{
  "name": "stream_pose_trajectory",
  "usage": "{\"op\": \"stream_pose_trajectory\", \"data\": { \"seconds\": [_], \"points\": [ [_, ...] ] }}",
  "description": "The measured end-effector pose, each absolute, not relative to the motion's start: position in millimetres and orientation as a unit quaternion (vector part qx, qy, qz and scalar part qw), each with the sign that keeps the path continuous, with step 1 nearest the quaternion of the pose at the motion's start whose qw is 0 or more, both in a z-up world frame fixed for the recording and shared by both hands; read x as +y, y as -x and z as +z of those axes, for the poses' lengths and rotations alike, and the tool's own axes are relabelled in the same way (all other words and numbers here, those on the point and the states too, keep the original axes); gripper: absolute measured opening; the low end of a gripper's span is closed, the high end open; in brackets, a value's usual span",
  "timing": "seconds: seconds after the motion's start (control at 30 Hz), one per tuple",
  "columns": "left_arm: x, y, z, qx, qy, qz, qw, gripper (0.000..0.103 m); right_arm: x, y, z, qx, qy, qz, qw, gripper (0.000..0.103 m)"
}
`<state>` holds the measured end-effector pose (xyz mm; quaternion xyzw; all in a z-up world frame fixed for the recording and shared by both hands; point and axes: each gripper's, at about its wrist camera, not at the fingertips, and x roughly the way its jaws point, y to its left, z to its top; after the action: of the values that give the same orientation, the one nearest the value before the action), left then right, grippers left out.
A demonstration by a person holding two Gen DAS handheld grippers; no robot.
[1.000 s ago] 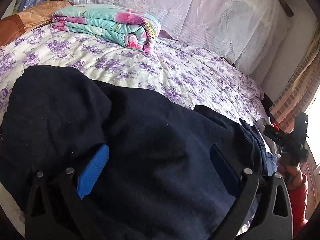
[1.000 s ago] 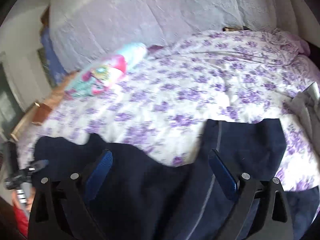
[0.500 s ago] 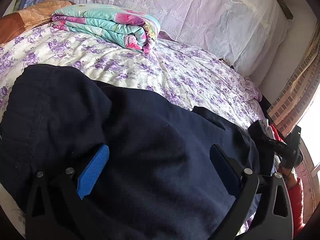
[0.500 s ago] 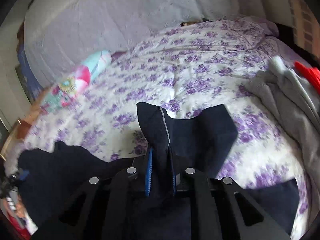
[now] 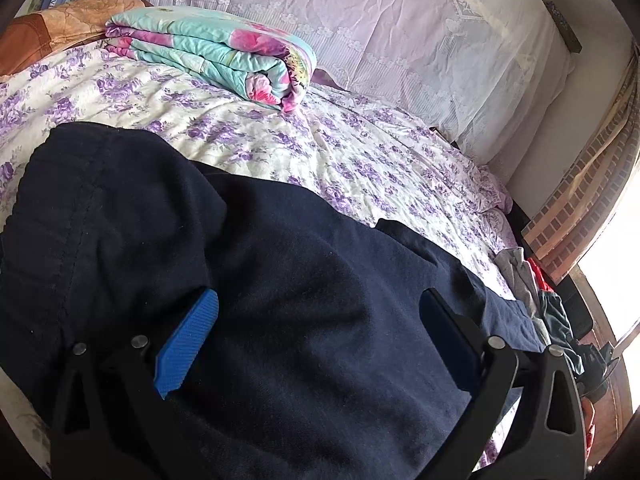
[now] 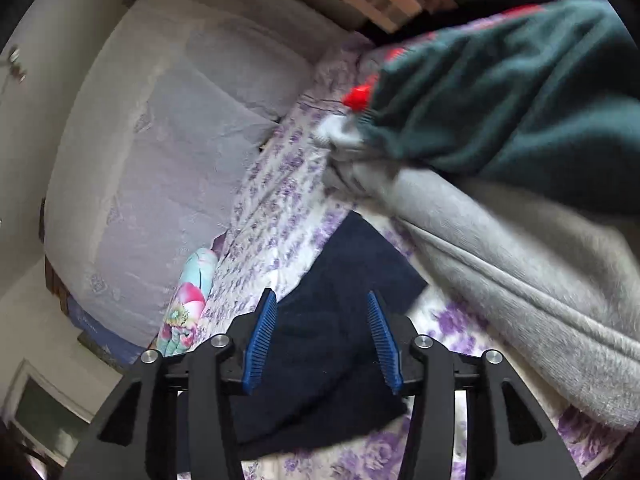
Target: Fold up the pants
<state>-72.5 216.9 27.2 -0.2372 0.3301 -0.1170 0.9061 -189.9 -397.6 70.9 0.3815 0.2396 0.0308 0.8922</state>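
Note:
Dark navy pants (image 5: pixel 120 220) lie spread across the purple-flowered bedsheet (image 5: pixel 360 152), waistband at the left and legs running right. My left gripper (image 5: pixel 318 296) hovers low over the middle of them, blue pads wide apart, open, nothing pinched. In the right wrist view my right gripper (image 6: pixel 321 295) is rolled to one side and its jaws are opening. The end of a pant leg (image 6: pixel 352 256) lies flat on the sheet under and between the pads, which do not press on it.
A folded turquoise and pink quilt (image 5: pixel 216 56) sits near the lavender pillows (image 5: pixel 400 40). A grey garment (image 6: pixel 520 260) and a dark green one (image 6: pixel 500 100) are heaped just right of the pant leg. A brick-patterned wall (image 5: pixel 568 220) borders the bed's far side.
My right gripper shut on the pant leg's end, carried it sideways toward the grey garment while rolling, and has now let go. The leg lies flatter. My left gripper stayed put.

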Motion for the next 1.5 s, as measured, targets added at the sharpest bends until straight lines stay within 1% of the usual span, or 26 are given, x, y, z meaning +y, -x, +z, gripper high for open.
{"op": "stream_pose_trajectory", "data": {
  "seconds": [0.03, 0.07, 0.13, 0.2, 0.33, 0.47, 0.53, 0.57, 0.6, 0.63, 0.7, 0.87, 0.9, 0.97, 1.0, 1.03, 1.07, 1.1, 1.13, 1.17, 1.27, 1.3, 1.37, 1.4, 1.43, 1.5],
  "points": [
    [217, 73, 27, 0.329, 0.24, -0.119, 0.906, 0.098, -387, 184, 73, 0.252, -0.365, 0.051, 0.895, 0.062],
    [218, 72, 27, 0.329, 0.24, -0.119, 0.905, 0.098, -376, 177, 70, 0.274, -0.366, 0.075, 0.886, 0.063],
    [216, 72, 27, 0.33, 0.239, -0.118, 0.906, 0.098, -365, 171, 54, 0.31, -0.399, 0.091, 0.858, 0.063],
    [216, 72, 27, 0.329, 0.24, -0.119, 0.905, 0.098, -362, 175, 46, 0.325, -0.423, 0.095, 0.841, 0.063],
    [216, 72, 28, 0.329, 0.241, -0.118, 0.905, 0.098, -347, 186, 56, 0.343, -0.402, 0.119, 0.84, 0.063],
    [217, 72, 28, 0.329, 0.241, -0.119, 0.905, 0.098, -345, 169, 34, 0.384, -0.416, 0.118, 0.816, 0.061],
    [217, 72, 27, 0.329, 0.24, -0.119, 0.905, 0.098, -344, 157, 19, 0.385, -0.426, 0.122, 0.81, 0.046],
    [217, 72, 27, 0.329, 0.24, -0.119, 0.905, 0.098, -346, 151, 15, 0.383, -0.424, 0.113, 0.813, 0.03],
    [216, 72, 28, 0.329, 0.241, -0.119, 0.905, 0.098, -348, 148, 13, 0.379, -0.432, 0.11, 0.811, 0.017],
    [216, 72, 28, 0.329, 0.241, -0.119, 0.905, 0.098, -350, 148, 12, 0.372, -0.444, 0.111, 0.808, 0.008],
    [216, 72, 28, 0.328, 0.241, -0.122, 0.905, 0.098, -352, 155, 22, 0.362, -0.442, 0.118, 0.812, 0.005],
    [217, 73, 28, 0.326, 0.245, -0.124, 0.905, 0.098, -367, 204, 67, 0.365, -0.373, 0.085, 0.848, 0.005],
    [217, 73, 28, 0.326, 0.245, -0.124, 0.905, 0.098, -368, 206, 61, 0.391, -0.36, 0.08, 0.843, 0.008],
    [217, 73, 29, 0.325, 0.246, -0.124, 0.905, 0.098, -375, 211, 38, 0.435, -0.369, 0.051, 0.82, 0.009],
    [217, 73, 28, 0.325, 0.247, -0.124, 0.905, 0.098, -379, 214, 34, 0.429, -0.387, 0.046, 0.815, 0.009],
    [217, 74, 28, 0.324, 0.247, -0.124, 0.905, 0.098, -384, 215, 37, 0.4, -0.413, 0.071, 0.815, 0.009],
    [217, 74, 28, 0.324, 0.247, -0.124, 0.905, 0.098, -385, 214, 43, 0.378, -0.424, 0.086, 0.819, 0.012],
    [217, 74, 28, 0.324, 0.247, -0.124, 0.905, 0.098, -385, 209, 48, 0.369, -0.425, 0.093, 0.821, 0.026],
    [217, 74, 28, 0.324, 0.247, -0.124, 0.905, 0.098, -382, 203, 50, 0.368, -0.425, 0.098, 0.821, 0.047],
    [217, 74, 28, 0.324, 0.247, -0.124, 0.905, 0.098, -379, 197, 50, 0.374, -0.425, 0.095, 0.819, 0.05],
    [217, 74, 28, 0.324, 0.247, -0.124, 0.905, 0.098, -372, 179, 41, 0.383, -0.425, 0.09, 0.815, 0.05],
    [217, 74, 28, 0.324, 0.247, -0.124, 0.905, 0.098, -373, 172, 36, 0.383, -0.429, 0.09, 0.813, 0.048],
    [217, 74, 28, 0.324, 0.247, -0.124, 0.905, 0.098, -380, 158, 22, 0.381, -0.445, 0.088, 0.805, 0.033],
    [217, 74, 28, 0.324, 0.247, -0.125, 0.905, 0.098, -382, 154, 18, 0.385, -0.447, 0.083, 0.803, 0.016],
    [217, 74, 28, 0.324, 0.248, -0.125, 0.905, 0.098, -383, 152, 17, 0.382, -0.448, 0.08, 0.804, 0.004],
    [217, 74, 28, 0.324, 0.248, -0.125, 0.905, 0.098, -381, 160, 30, 0.357, -0.442, 0.093, 0.818, 0.003]
  ]
}}
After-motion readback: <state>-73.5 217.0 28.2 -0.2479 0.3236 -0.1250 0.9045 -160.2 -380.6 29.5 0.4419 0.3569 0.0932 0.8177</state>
